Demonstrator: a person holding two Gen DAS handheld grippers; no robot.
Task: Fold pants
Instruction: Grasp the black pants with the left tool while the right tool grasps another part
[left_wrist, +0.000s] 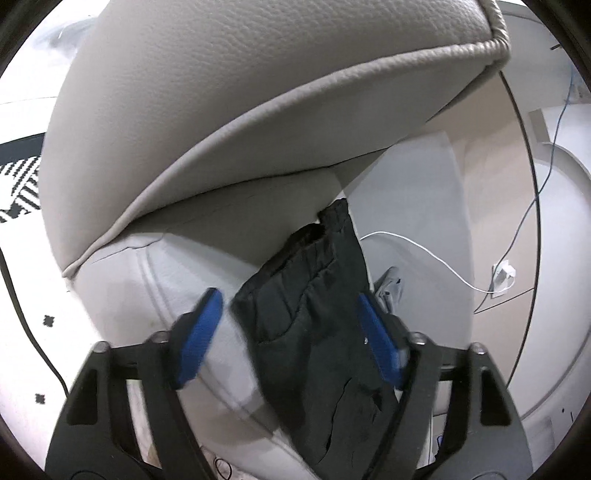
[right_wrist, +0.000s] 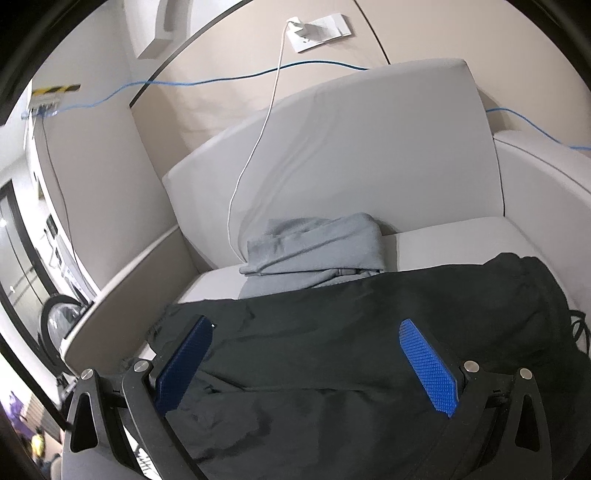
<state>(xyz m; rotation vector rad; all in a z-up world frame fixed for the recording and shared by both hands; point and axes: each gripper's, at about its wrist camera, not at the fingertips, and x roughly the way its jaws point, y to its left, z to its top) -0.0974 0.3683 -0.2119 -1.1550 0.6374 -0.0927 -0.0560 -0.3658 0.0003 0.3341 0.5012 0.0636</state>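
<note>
Black pants (right_wrist: 362, 354) lay spread over the sofa (right_wrist: 369, 147) seat, in front of a grey garment (right_wrist: 314, 251). Left gripper (left_wrist: 290, 306) and right gripper (right_wrist: 306, 332) both hung wide open over them, gripping nothing.

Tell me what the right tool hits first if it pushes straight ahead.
Most likely the black pants spread between the open right tool; beyond them the grey folded garment. Depth is uncertain.

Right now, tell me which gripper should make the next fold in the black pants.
Right, probably. The right gripper is open, with the black pants spread broadly between its fingers on the sofa seat. The left gripper sees only a narrow hanging end.
</note>
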